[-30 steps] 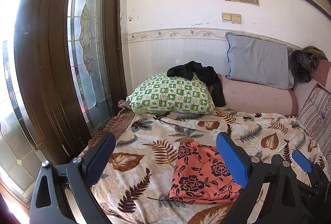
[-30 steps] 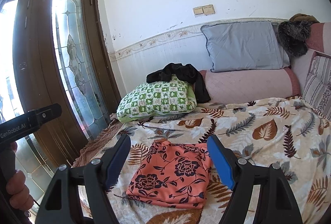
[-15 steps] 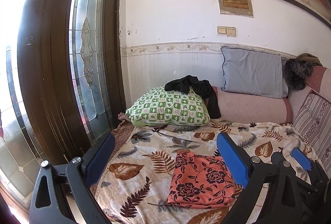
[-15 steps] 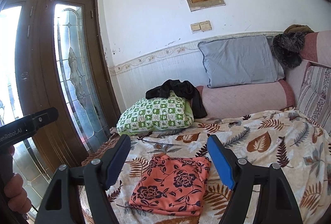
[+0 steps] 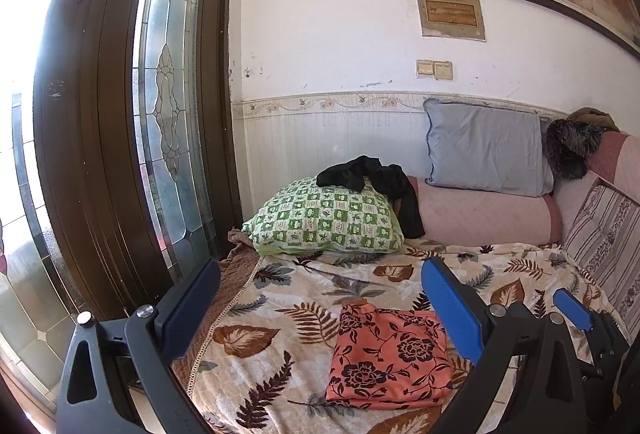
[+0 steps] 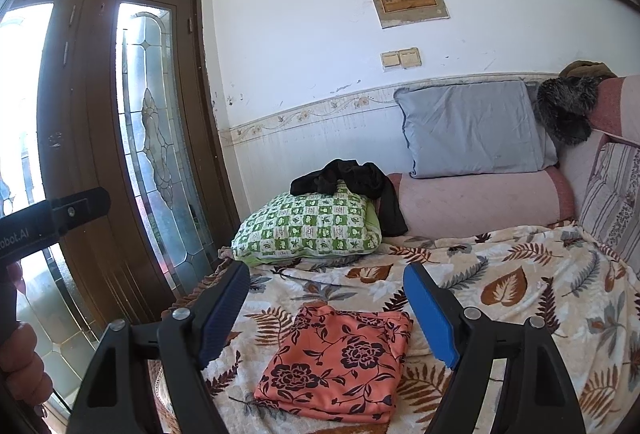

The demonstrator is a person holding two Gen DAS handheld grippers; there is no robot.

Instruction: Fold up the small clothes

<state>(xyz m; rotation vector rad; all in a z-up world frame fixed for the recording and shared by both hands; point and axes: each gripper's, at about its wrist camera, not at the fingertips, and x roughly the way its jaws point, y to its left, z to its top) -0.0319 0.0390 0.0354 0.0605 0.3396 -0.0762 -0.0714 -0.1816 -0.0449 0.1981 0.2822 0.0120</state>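
Folded coral floral-print cloth garment [image 6: 340, 358] is seen flat near the bed's [image 6: 520, 274] front edge, below both spread, empty tools: right tool [image 6: 326, 308] nearer, left tool [image 5: 320, 308] offset toward the door-side edge.

Folded coral floral cloth garment [image 6: 340, 358] looking smooth and matt, lying on soft leaf-print fleece blanket [image 6: 520, 274], dark glossy wooden door frame [image 6: 92, 137] shining

pillows: 2 [image 6: 306, 230] | folded garment: 1 [image 6: 336, 354] | tools: 2 [image 6: 326, 308]
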